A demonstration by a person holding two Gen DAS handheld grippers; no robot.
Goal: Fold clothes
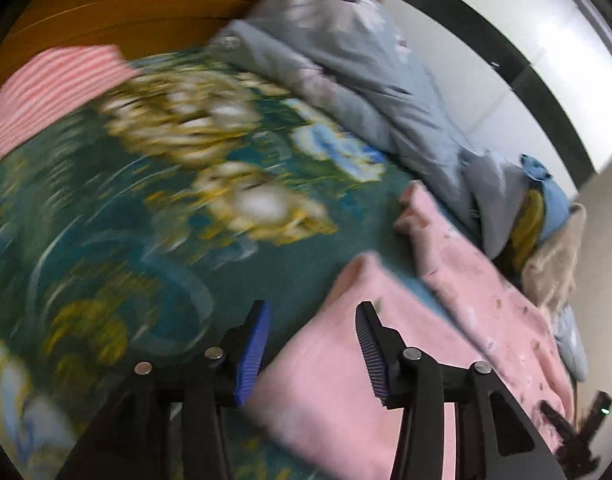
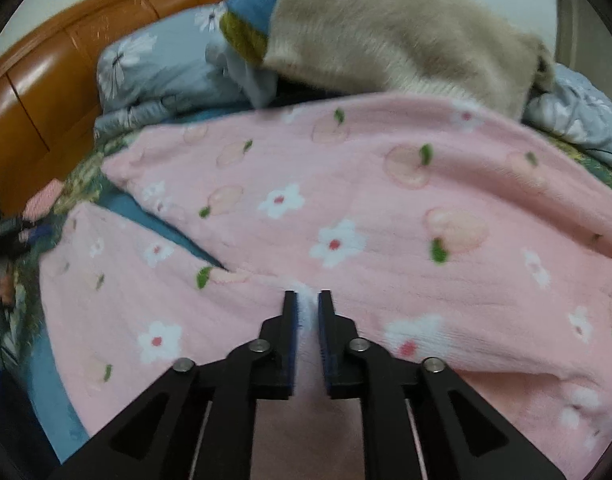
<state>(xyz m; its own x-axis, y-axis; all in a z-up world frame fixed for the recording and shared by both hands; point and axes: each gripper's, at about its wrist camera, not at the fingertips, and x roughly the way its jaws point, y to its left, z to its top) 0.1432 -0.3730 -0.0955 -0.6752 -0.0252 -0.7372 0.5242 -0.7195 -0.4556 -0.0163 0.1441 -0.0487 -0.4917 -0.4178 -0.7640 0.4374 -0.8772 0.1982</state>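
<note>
Pink pyjamas point(image 2: 345, 200) lie under both down-tilted grippers, left point(image 1: 313, 316) spread, right point(image 2: 307, 300) slightly parted

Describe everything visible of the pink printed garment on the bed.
The pink garment looks like soft fleece pyjama trousers, printed with white flowers and pale peaches with green leaves. It lies spread on the teal floral bedspread, its two legs splitting apart toward the headboard. A beige fuzzy garment overlaps its far edge. Both hand-held grippers hover over it with jaws apart, neither visibly pinching the cloth.
</note>
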